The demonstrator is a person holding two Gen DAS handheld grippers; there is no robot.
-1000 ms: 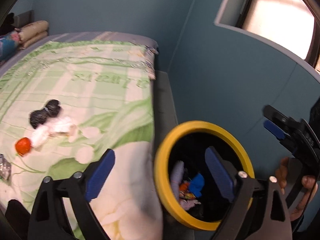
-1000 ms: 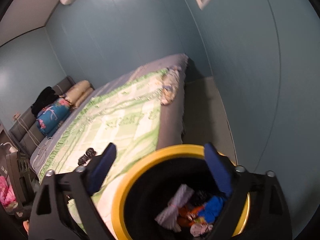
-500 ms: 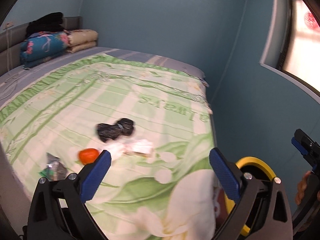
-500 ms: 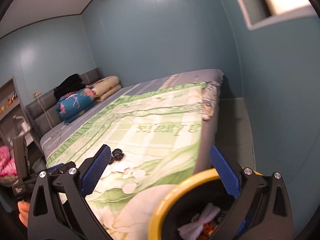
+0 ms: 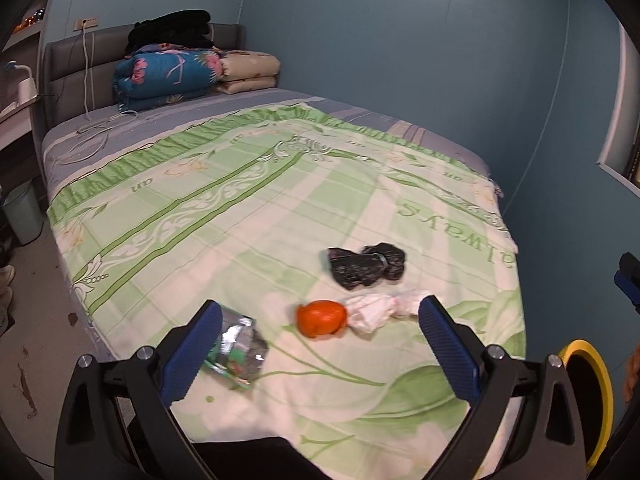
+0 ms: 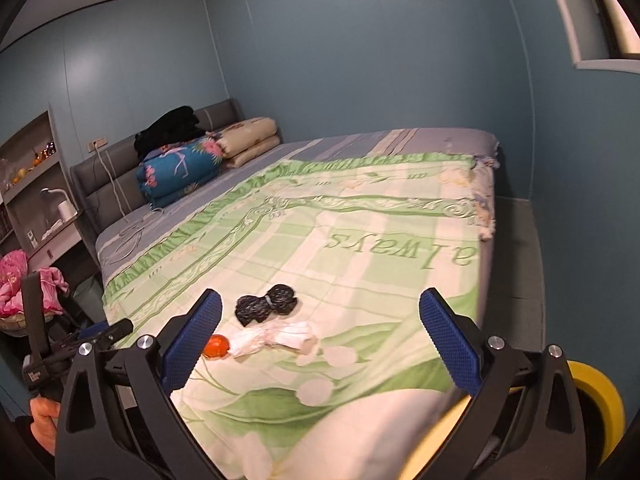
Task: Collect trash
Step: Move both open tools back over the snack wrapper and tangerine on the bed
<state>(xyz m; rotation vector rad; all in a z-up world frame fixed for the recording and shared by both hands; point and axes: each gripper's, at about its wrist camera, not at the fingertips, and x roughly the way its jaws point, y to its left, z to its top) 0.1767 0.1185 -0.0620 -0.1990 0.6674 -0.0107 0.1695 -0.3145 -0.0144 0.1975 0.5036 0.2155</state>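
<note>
Left gripper [image 5: 320, 344]: we read its blue-padded fingers [image 5: 192, 354] as spread wide with nothing between them, framing the lower half of the left wrist view. Right gripper [image 6: 320, 344]: likewise parted and carrying nothing, low in the right wrist view. Just above the left fingers in the frame, four pieces of trash lie on the green-and-white bedspread [image 5: 248, 216]. A crumpled silver wrapper [image 5: 236, 350] sits at lower left, partly behind the left pad. An orange round item [image 5: 322, 318] lies lower centre, touching or nearly touching a wad of white tissue [image 5: 380, 308] to its right; the frame is soft there, so we cannot settle which. A knotted black bag [image 5: 366, 266] lies just above those two, apart from them. In the right wrist view we see the same black bag [image 6: 266, 304], tissue [image 6: 276, 338] and orange item [image 6: 216, 346] at lower centre-left. The yellow-rimmed bin [image 5: 592, 396] shows at the lower right edge of the left view, off the bed's corner, and as a yellow arc [image 6: 600, 404] at lower right in the right view. Folded bedding [image 5: 168, 76] is stacked against the grey headboard [image 5: 76, 68] at upper left. A hand [image 6: 42, 424] holding the other gripper's handle appears at the lower left edge of the right view.
</note>
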